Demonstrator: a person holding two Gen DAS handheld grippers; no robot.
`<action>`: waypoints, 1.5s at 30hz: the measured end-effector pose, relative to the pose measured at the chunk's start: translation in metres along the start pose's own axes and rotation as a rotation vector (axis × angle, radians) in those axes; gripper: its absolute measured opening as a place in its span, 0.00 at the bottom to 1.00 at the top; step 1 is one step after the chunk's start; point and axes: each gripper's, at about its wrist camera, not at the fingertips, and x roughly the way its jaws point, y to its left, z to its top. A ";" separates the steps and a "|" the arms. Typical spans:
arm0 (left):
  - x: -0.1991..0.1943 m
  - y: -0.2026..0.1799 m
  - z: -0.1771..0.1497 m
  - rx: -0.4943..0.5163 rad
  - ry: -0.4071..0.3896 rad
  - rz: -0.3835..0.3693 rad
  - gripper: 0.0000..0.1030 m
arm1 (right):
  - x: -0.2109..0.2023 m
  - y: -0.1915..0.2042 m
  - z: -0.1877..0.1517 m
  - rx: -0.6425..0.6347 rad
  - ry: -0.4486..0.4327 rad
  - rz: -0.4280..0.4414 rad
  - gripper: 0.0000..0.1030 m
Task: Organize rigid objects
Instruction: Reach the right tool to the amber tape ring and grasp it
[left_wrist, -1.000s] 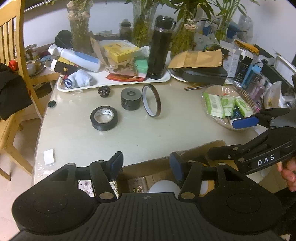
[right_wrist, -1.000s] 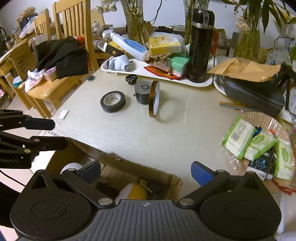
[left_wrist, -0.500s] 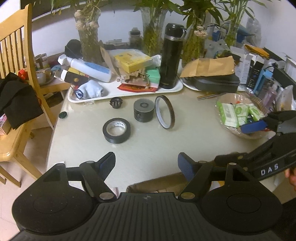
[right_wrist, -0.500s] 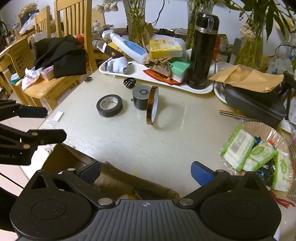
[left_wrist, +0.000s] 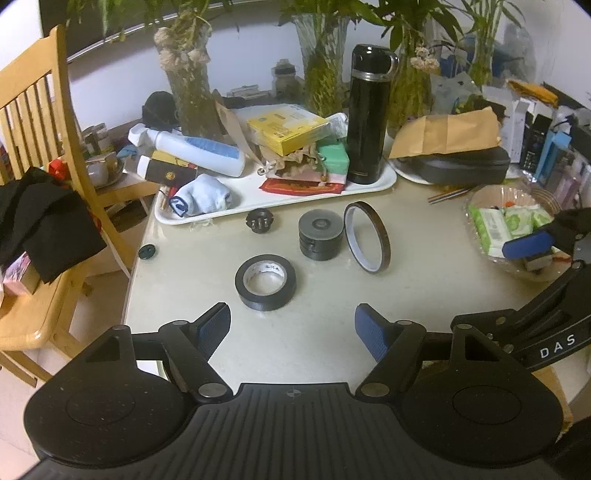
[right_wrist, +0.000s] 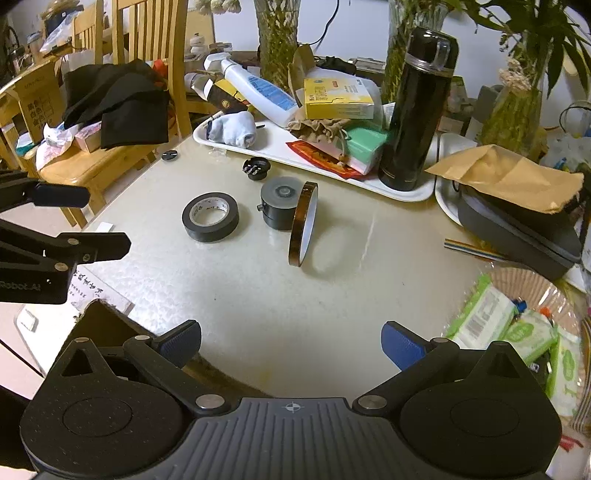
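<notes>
Where pale table (left_wrist: 325, 295) meets wooden chair (left_wrist: 40, 155), black tape roll (left_wrist: 265, 281) flat — both grippers released, empty.

Black tape roll (left_wrist: 265, 282) lies flat on the table; grey puck (left_wrist: 320, 238) beside it; amber tape ring (left_wrist: 366, 237) stands on edge against the puck

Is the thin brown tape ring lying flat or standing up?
Standing up: the thin brown tape ring balances on its edge beside the grey round block.
</notes>
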 end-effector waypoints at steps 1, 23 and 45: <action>0.002 0.001 0.001 0.002 0.003 0.001 0.72 | 0.002 0.000 0.001 -0.004 -0.001 -0.001 1.00; 0.031 0.033 0.020 -0.031 0.061 -0.031 0.72 | 0.038 -0.003 0.037 0.007 -0.028 0.007 1.00; 0.027 0.053 0.025 -0.165 0.076 -0.036 0.72 | 0.071 -0.011 0.054 0.055 -0.050 -0.024 1.00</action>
